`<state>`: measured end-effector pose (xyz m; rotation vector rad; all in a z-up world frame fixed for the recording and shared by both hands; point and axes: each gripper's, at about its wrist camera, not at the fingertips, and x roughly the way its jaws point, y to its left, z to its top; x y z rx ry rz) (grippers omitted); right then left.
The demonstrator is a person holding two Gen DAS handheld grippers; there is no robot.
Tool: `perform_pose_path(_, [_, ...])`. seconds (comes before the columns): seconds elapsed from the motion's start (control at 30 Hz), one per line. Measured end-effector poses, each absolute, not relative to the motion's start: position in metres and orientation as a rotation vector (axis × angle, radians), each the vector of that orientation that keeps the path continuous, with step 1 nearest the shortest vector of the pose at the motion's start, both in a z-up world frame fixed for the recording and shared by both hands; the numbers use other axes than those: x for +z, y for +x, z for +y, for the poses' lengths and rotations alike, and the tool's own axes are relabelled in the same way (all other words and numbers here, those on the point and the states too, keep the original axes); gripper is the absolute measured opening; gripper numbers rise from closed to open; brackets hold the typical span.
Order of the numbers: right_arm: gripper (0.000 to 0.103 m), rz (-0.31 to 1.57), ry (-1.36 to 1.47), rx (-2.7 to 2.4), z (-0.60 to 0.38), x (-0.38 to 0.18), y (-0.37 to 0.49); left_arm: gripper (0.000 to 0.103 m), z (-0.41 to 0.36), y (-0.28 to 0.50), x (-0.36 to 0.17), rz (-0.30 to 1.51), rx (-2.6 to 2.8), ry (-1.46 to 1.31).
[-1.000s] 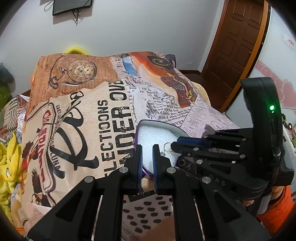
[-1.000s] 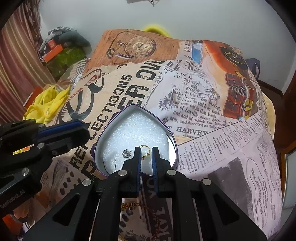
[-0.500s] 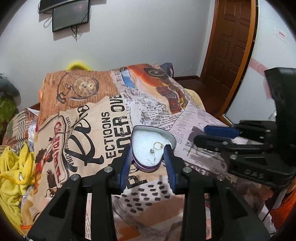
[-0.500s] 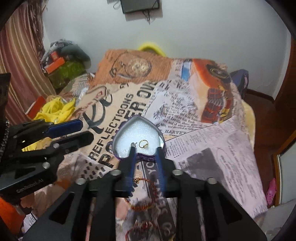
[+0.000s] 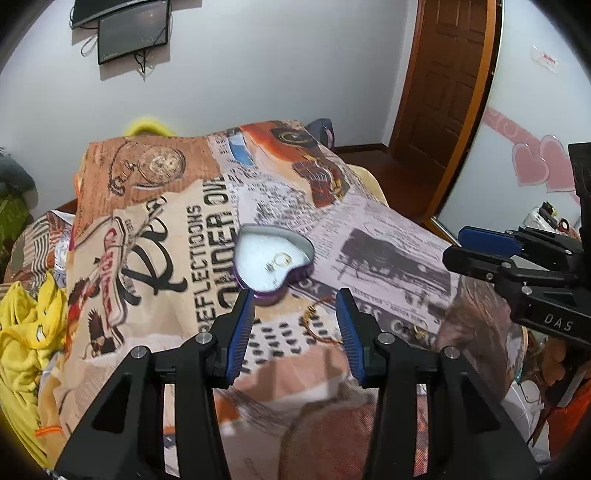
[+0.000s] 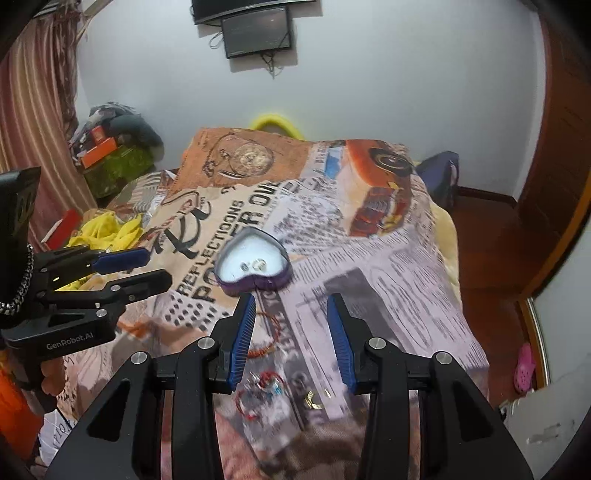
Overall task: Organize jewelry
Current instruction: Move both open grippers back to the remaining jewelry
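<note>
A purple heart-shaped tin with white foam lining sits on the printed bedspread; it also shows in the right wrist view. Inside lie a gold ring and a small silver piece. My left gripper is open and empty, raised just in front of the tin. My right gripper is open and empty, also raised in front of the tin. Between the grippers and the tin lie a gold chain bracelet, a red cord bracelet, red beaded jewelry and a gold earring.
The bedspread covers a bed that drops off at the right toward a wooden floor and door. Yellow cloth lies at the left edge. A screen hangs on the far wall.
Both grippers have opened wide and pulled back and up from the tin. The ring and the silver piece now lie free in the tin.
</note>
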<state>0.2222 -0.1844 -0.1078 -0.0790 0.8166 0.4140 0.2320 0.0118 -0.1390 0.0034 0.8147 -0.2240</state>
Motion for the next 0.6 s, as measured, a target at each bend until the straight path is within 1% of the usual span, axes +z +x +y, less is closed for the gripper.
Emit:
perform_pose_path(0.33, [0.037,0.887,-0.057,0.346,-0.213,-0.136,0.2,0.045,-0.007,0.222,-0.168,0.897,-0.248,0.008])
perform_pose_path(0.6, [0.037,0.972,-0.041,0.346,-0.218,-0.173,0.19,0.045,-0.012,0.219,-0.199,0.986,-0.261,0.005])
